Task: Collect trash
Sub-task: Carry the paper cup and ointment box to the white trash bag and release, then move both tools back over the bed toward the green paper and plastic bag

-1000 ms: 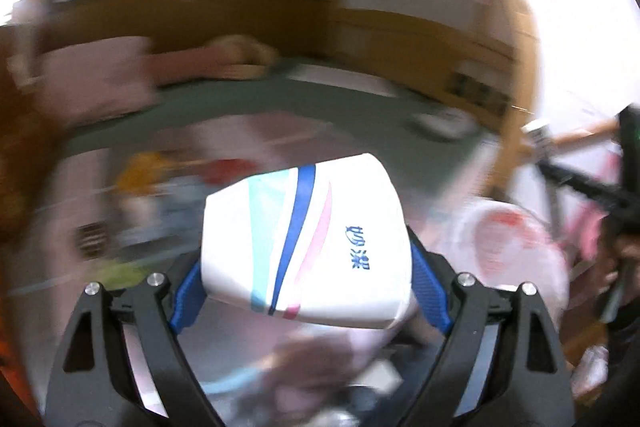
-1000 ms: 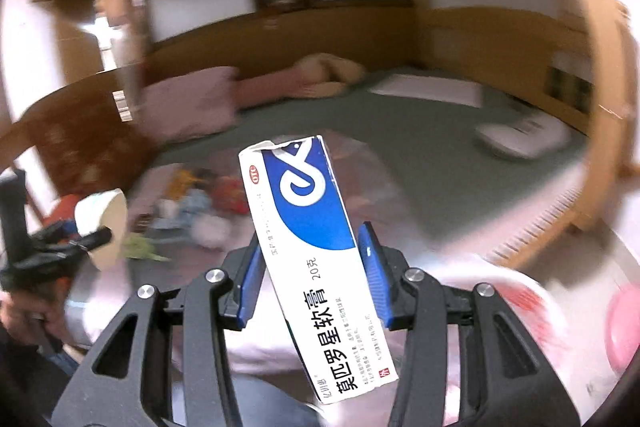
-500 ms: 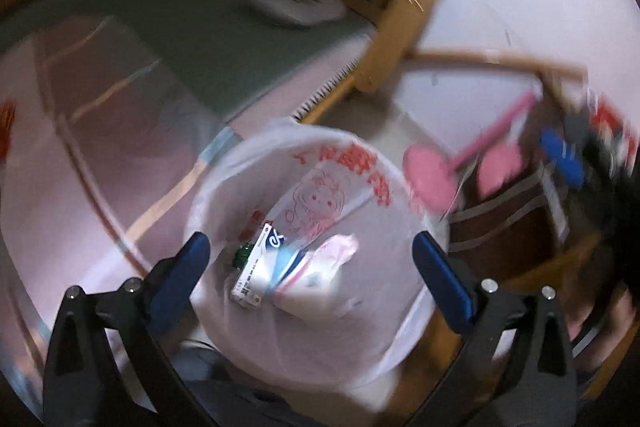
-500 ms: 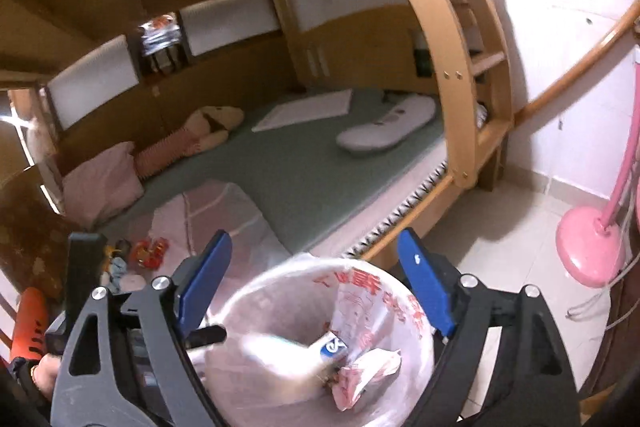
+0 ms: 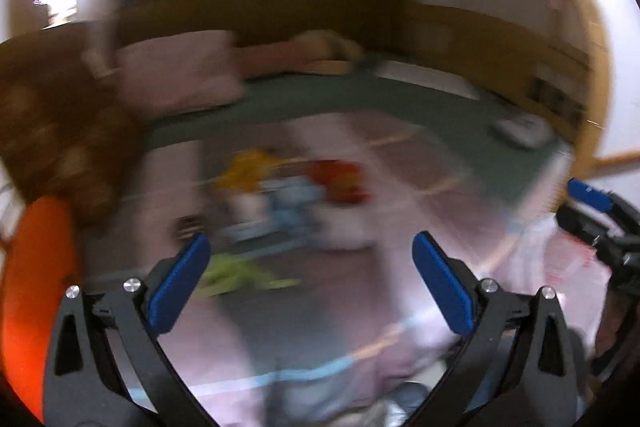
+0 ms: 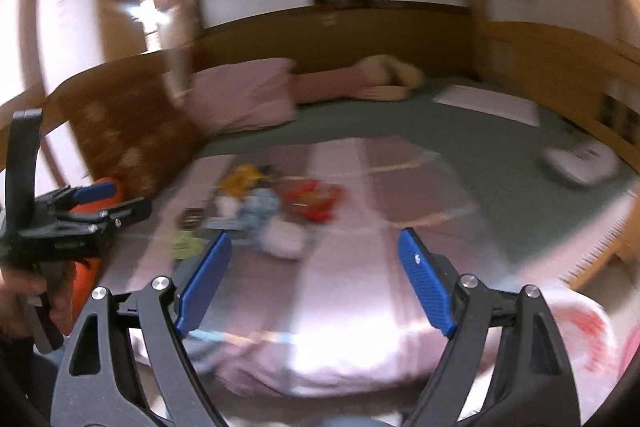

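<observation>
- Nearest: our left gripper (image 5: 308, 279) has its blue pads wide apart w/ nothing between them; our right gripper (image 6: 316, 283) likewise spread and empty. So neither is carrying trash rn.
- Just beside us, at the near right edge of the bed, a white plastic bin bag w/ red print (image 6: 588, 331) shows at the lower right of the right view and at the right of the left view (image 5: 560, 259). Contents can't be seen from here.
- Mid-bed, on the pale pink striped blanket (image 6: 360, 291), a loose pile of trash is left: yellow-green crumpled wrapper (image 5: 240, 273) nearest, then white crumpled paper (image 6: 286, 239), light-blue packet (image 6: 260, 205), small dark striped item (image 6: 192, 217), red wrapper (image 6: 314, 197), yellow wrapper (image 6: 242, 177) farthest. Blur hides detail.
- Judgement: pile is sizeable, so plenty to go; next we'd reach fwd for the closest pieces.
- Far end: pink pillow (image 6: 244, 95), plush toy (image 6: 384, 79) on green sheet (image 6: 460, 143) — prob not trash.
</observation>
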A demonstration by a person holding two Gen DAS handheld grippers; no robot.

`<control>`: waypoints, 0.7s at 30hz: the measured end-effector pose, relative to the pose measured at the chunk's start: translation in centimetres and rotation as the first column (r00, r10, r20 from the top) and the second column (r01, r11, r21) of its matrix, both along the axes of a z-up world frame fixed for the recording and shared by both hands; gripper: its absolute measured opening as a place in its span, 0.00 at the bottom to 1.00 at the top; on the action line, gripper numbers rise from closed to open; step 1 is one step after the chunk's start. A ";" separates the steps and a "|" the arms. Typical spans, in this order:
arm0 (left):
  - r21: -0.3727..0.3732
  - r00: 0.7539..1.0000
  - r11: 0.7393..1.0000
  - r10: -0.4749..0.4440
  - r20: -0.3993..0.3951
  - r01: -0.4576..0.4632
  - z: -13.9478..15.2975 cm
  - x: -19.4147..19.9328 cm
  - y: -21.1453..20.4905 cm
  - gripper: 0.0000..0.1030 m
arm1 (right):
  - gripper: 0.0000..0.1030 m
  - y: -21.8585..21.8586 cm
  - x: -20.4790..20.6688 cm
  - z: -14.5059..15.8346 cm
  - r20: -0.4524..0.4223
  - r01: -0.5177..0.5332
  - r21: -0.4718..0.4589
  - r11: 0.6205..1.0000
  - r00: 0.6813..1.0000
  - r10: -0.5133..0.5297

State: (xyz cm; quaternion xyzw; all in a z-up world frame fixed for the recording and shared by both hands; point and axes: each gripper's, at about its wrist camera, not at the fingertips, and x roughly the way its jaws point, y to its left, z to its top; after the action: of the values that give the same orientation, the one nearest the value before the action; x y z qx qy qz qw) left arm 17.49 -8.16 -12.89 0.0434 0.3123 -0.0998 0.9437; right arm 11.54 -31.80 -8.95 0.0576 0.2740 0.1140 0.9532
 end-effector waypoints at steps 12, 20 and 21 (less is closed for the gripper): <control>-0.072 0.989 0.987 0.142 -0.046 -0.145 -4.4 -0.9 6.6 0.97 | 0.81 6.5 3.9 -4.0 -0.051 -0.054 -0.038 0.998 0.997 0.052; -0.050 0.991 0.991 0.118 -0.070 -0.122 -4.9 -0.9 6.0 0.97 | 0.81 6.6 4.6 -4.9 -0.084 -0.056 -0.038 0.998 0.995 0.052; -0.054 0.990 0.991 0.117 -0.074 -0.122 -5.0 -0.8 6.1 0.97 | 0.81 6.7 4.5 -4.8 -0.082 -0.059 -0.042 0.997 0.995 0.056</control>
State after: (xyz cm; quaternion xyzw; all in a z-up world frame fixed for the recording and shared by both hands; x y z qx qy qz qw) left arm 16.71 -2.09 -17.88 -0.0066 0.3446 -0.0537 0.9372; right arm 16.08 -25.06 -13.79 0.0329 0.3163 0.1328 0.9387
